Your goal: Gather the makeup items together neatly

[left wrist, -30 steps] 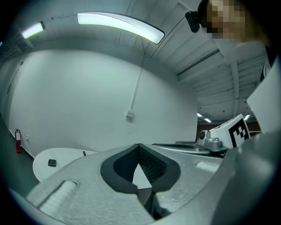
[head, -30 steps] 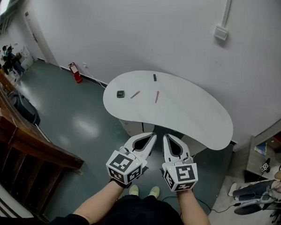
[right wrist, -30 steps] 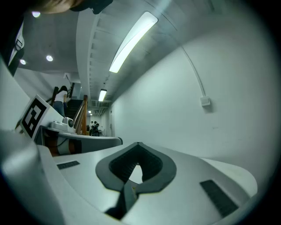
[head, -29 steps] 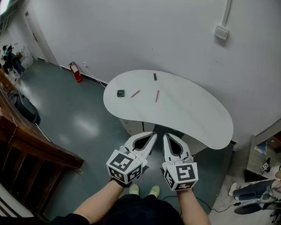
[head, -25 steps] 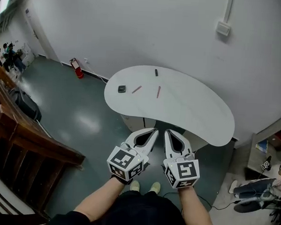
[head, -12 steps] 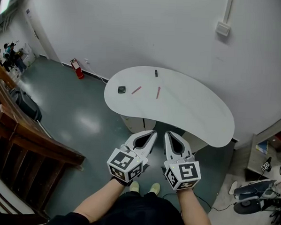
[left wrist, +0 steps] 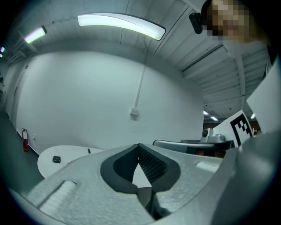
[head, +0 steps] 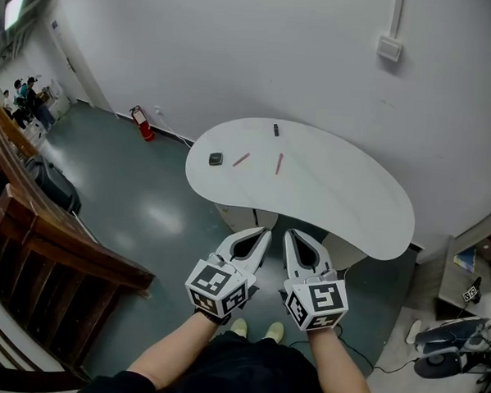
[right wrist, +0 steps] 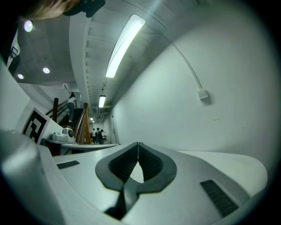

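On the white kidney-shaped table lie a small black square compact, two thin reddish pencils and a short black stick near the far edge. The compact and the black stick also show small in the left gripper view. My left gripper and right gripper hang side by side in front of the table's near edge, well short of the items. Both are shut, tips touching, with nothing between them.
A white wall with a switch box stands behind the table. A red fire extinguisher sits on the dark floor at the left. A wooden stair rail runs along the far left. A shelf and cables lie at the right.
The view has shifted slightly; the table and the grippers keep nearly the same places. Both grippers stay shut and hold nothing.
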Available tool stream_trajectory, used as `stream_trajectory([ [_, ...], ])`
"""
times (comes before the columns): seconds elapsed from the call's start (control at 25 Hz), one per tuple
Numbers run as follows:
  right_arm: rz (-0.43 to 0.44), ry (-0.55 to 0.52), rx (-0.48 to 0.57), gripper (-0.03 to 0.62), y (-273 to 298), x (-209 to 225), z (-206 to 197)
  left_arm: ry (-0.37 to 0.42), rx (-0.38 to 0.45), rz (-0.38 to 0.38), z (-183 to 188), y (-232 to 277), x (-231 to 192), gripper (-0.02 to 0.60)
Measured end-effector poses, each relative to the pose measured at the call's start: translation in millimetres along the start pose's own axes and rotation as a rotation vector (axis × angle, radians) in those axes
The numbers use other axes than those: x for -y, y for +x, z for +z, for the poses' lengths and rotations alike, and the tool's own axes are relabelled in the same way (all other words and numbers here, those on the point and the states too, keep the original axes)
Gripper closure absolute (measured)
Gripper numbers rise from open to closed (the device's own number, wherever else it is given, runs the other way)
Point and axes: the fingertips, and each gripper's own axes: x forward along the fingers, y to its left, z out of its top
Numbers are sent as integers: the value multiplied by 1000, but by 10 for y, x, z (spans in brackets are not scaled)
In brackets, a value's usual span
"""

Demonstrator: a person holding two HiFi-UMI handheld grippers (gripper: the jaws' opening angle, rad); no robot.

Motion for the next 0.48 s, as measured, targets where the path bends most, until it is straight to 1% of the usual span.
stream_trajectory([
  [0.32,15,36,0,580,24,236,0,-8,-1,59,-30,129,-33,574],
  [0.48,21,53,-16,579,157,322,-36,-9,-1,76,-26,247,-155,574],
])
